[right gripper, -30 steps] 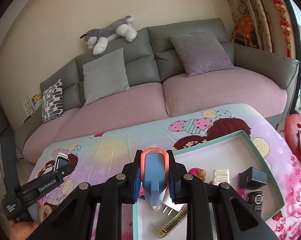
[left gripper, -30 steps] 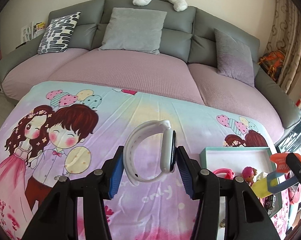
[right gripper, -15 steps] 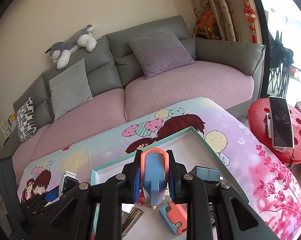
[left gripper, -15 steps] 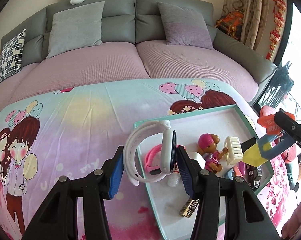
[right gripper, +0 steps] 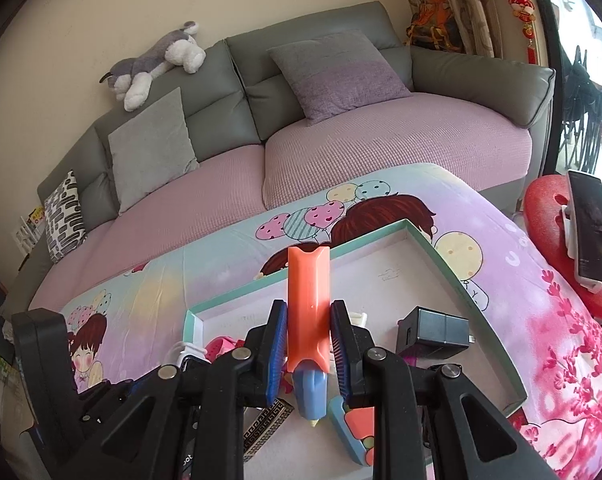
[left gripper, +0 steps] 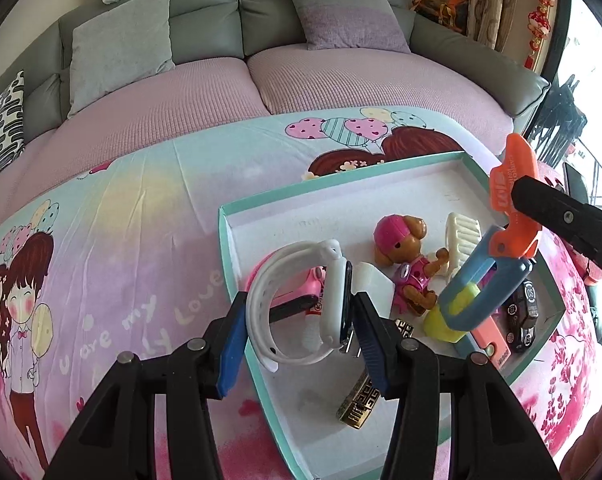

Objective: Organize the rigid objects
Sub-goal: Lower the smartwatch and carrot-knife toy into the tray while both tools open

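Note:
My left gripper (left gripper: 299,320) is shut on a white smartwatch (left gripper: 301,304) and holds it over the near left part of a teal-rimmed white tray (left gripper: 221,232). My right gripper (right gripper: 307,344) is shut on an orange, blue and yellow toy tool (right gripper: 307,304), which also shows in the left wrist view (left gripper: 489,248), above the tray (right gripper: 441,256). In the tray lie a pink-hatted toy dog (left gripper: 405,256), a white comb (left gripper: 463,236), a gold patterned clip (left gripper: 359,404) and a black charger (right gripper: 433,332).
The tray sits on a table under a cartoon cloth (left gripper: 121,240). A grey and pink sofa (right gripper: 381,148) stands behind it. A red stool (right gripper: 549,208) with a phone (right gripper: 591,228) stands at the right. A black toy car (left gripper: 521,316) lies in the tray.
Both grippers have swung right and down over the tray, still holding the watch and the toy tool. The toy tool now hangs lower, close above the tray's contents.

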Demonstrator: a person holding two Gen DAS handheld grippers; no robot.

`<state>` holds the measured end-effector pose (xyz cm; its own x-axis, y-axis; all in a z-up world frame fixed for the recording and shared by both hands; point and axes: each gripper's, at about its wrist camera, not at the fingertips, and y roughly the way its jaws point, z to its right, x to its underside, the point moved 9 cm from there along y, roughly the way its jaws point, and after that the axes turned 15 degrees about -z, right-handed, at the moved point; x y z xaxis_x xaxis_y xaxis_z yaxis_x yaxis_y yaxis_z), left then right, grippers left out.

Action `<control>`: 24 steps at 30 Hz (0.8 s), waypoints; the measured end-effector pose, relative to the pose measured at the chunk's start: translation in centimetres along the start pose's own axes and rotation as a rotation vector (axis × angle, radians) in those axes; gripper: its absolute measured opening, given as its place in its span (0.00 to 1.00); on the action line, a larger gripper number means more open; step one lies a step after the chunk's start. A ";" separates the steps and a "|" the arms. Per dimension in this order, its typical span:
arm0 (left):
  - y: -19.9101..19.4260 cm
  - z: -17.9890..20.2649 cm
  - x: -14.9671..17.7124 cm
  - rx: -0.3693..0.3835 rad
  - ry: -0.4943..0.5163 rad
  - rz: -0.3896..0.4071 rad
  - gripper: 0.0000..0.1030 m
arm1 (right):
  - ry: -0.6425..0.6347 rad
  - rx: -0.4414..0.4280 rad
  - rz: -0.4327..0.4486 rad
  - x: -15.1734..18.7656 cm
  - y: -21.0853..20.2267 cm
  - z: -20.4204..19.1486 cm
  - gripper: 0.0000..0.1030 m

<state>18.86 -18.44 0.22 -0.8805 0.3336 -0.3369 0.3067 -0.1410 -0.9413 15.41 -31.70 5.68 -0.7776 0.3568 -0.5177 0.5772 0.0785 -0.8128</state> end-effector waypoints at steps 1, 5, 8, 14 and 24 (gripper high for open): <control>0.2 -0.1 0.1 -0.003 -0.002 -0.007 0.52 | -0.004 0.006 -0.013 0.1 0.4 0.0 0.23; 1.0 -0.5 0.3 -0.010 -0.009 -0.028 0.52 | -0.010 0.020 -0.061 0.7 2.0 0.1 0.23; 1.2 -0.6 0.3 -0.004 -0.013 -0.030 0.52 | -0.005 0.023 -0.083 1.0 2.8 0.2 0.23; 2.1 -0.8 0.7 -0.013 -0.019 -0.067 0.52 | 0.005 0.033 -0.094 1.3 3.1 0.5 0.24; 2.4 -0.9 0.8 -0.028 -0.010 -0.091 0.54 | 0.005 0.106 -0.137 1.6 4.2 1.3 0.42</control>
<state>19.22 -17.66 -2.31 -0.9088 0.3346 -0.2493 0.2347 -0.0841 -0.9684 16.24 -31.99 1.07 -0.8458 0.3539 -0.3991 0.4363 0.0284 -0.8994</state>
